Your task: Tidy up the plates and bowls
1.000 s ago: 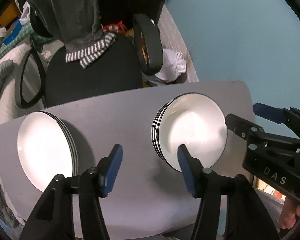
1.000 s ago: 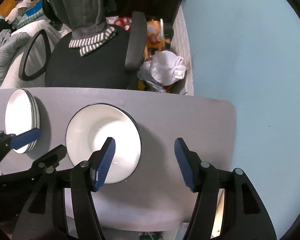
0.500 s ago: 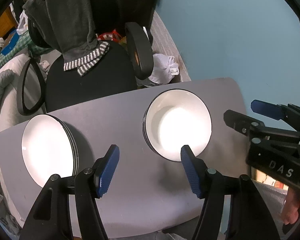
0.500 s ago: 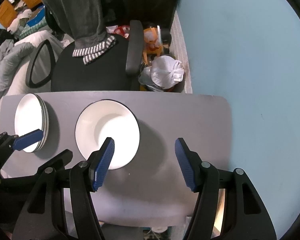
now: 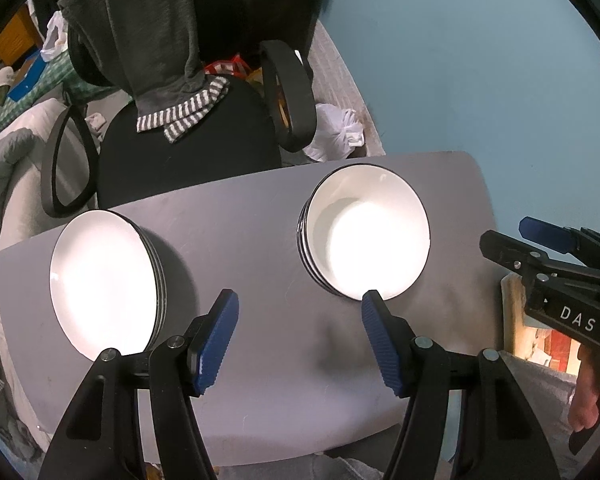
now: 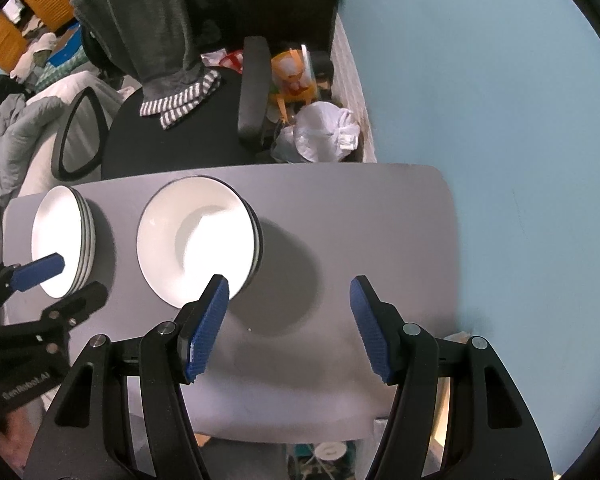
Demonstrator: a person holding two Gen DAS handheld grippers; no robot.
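Note:
Two stacks of white, dark-rimmed dishes stand on a grey table [image 5: 256, 216]. The stack of shallow plates [image 5: 104, 280] is on the left, the stack of deeper bowls [image 5: 366, 236] on the right. My left gripper [image 5: 298, 304] hangs above the table between the stacks, open and empty. In the right wrist view the plates [image 6: 60, 236] and bowls [image 6: 196, 240] lie to the left. My right gripper [image 6: 288, 292] is open over bare table [image 6: 360, 220] right of the bowls, holding nothing. Each gripper shows at the edge of the other's view.
A black office chair [image 5: 188, 152] draped with a grey garment [image 5: 140, 40] stands behind the table. A white bag [image 6: 324, 132] and clutter lie on the floor beside it. A blue wall [image 5: 480, 60] borders the right side. A hand [image 5: 588, 400] holds the right tool.
Both grippers have drawn up and back from the table, so the two stacks look smaller. The left jaws have spread slightly wider. The dishes have not moved.

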